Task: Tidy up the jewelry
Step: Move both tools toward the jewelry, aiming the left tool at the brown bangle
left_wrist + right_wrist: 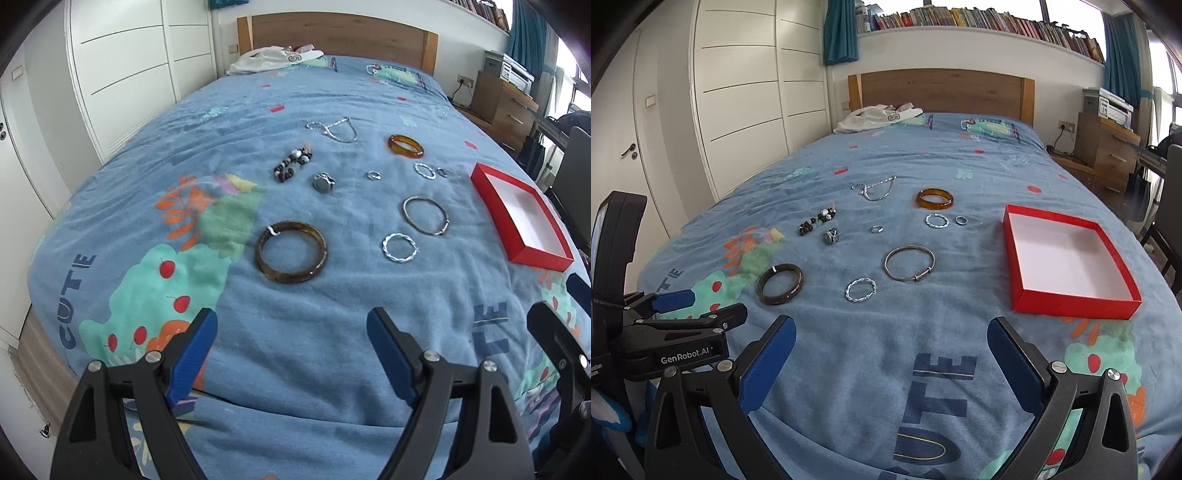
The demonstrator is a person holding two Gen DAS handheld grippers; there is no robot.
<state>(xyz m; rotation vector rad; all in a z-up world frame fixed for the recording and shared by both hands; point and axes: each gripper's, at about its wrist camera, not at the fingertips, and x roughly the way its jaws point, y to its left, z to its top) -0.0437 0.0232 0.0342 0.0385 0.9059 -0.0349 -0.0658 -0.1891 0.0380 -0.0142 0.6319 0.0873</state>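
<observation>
Jewelry lies spread on a blue bedspread [295, 369]. A dark brown bangle [291, 252] [780, 284] lies nearest my left gripper [291, 325], which is open and empty above the bed. Further out are a twisted silver ring [400, 247] [861, 289], a thin silver bangle [425, 215] [909, 263], an amber bangle [405, 146] [935, 199], a bead bracelet [293, 164] [817, 220] and a silver chain [334, 128] [873, 188]. A red box [521, 216] [1067, 260] with a white inside sits empty at the right. My right gripper [891, 334] is open and empty.
Several small rings [877, 229] and a chunky ring [831, 236] lie mid-bed. White clothing [879, 116] rests by the wooden headboard [942, 88]. White wardrobe doors [746, 96] stand left; a wooden drawer unit [1108, 155] and a chair [1171, 206] stand right.
</observation>
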